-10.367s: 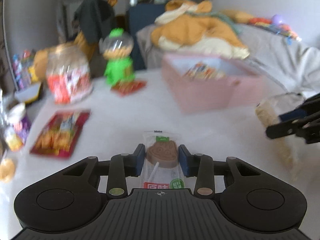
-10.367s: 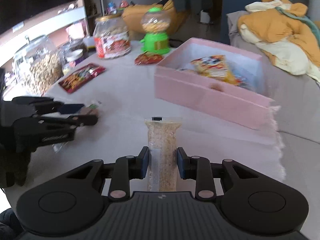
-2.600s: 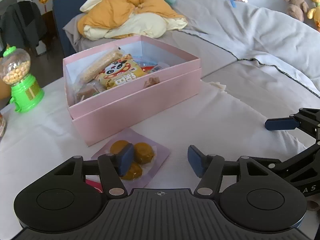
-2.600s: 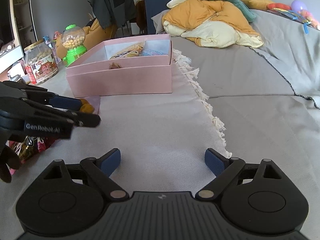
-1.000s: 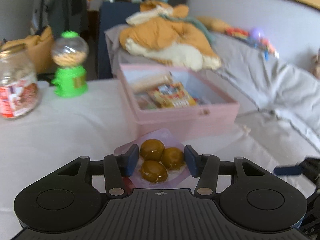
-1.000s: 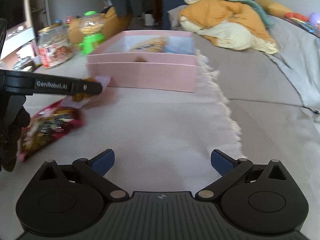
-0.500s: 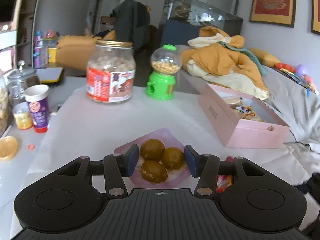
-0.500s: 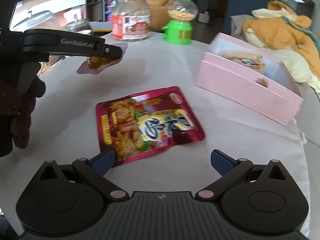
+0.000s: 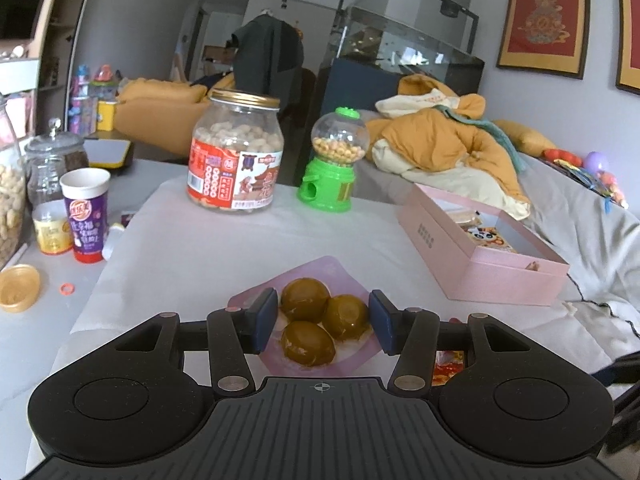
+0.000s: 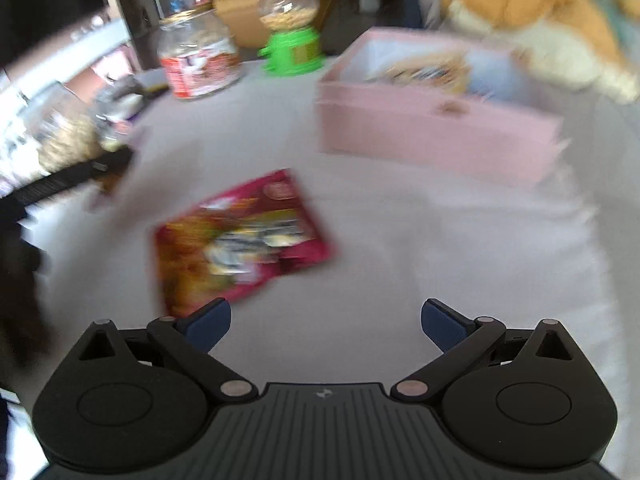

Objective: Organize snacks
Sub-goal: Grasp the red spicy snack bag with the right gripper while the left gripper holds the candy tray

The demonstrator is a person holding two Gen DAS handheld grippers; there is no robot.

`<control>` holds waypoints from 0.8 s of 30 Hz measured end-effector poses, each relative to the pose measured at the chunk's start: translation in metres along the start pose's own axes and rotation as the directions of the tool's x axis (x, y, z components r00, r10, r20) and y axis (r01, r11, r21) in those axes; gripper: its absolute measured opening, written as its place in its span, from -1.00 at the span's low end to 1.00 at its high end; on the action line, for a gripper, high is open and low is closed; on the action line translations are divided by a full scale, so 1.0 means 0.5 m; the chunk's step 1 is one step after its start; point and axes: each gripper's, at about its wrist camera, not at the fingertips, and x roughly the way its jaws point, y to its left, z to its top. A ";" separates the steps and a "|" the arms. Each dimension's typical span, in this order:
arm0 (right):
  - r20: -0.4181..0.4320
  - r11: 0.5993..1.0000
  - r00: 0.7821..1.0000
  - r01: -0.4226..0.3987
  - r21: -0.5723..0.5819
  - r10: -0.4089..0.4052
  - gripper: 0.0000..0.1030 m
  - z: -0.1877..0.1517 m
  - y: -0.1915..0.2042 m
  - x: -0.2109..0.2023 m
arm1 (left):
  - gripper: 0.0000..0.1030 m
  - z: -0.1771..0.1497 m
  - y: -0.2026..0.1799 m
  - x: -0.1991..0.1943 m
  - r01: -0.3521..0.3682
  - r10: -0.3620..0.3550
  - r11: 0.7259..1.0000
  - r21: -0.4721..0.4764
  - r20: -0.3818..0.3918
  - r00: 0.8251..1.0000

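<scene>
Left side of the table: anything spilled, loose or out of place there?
Yes. A gold lid lies by itself on the bare table edge, off the white cloth, with a small orange ring loose beside it. Which jar the lid belongs to I can't tell. No spill shows.

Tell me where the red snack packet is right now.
In the right wrist view the red snack packet lies flat on the white cloth, ahead-left of the open right gripper, before the pink box.

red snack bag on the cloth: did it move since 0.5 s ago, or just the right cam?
Cannot tell for sure, probably not. In the blurred right wrist view the red snack bag lies flat, left of and nearer than the pink box, as before. The camera itself shifted.
</scene>
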 end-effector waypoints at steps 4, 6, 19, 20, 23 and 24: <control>-0.079 0.998 0.995 0.065 0.006 -0.064 1.00 0.039 0.081 0.056 | 0.08 0.010 -0.001 -0.001 -0.037 0.037 0.999 0.009 -0.007 0.999; -0.075 0.996 0.995 0.074 0.049 -0.070 1.00 0.071 0.107 0.088 | 0.08 0.019 0.000 -0.004 -0.075 0.075 0.997 0.018 0.004 0.997; 0.023 0.982 0.993 0.120 -0.145 -0.118 0.98 0.085 0.092 0.122 | 0.08 0.020 -0.044 -0.008 -0.035 0.039 0.998 0.061 -0.054 0.998; 0.029 0.980 0.994 0.106 -0.167 -0.102 0.98 0.077 0.076 0.113 | 0.08 0.013 -0.058 -0.004 -0.012 0.016 0.998 0.067 -0.067 0.998; 0.042 0.974 0.998 0.063 -0.219 -0.055 0.98 0.055 0.015 0.087 | 0.08 -0.006 -0.097 0.005 0.041 -0.034 0.996 0.079 -0.090 0.995; 0.043 0.975 0.998 0.054 -0.217 -0.045 0.99 0.049 -0.007 0.078 | 0.08 -0.012 -0.111 0.008 0.058 -0.050 0.995 0.083 -0.092 0.994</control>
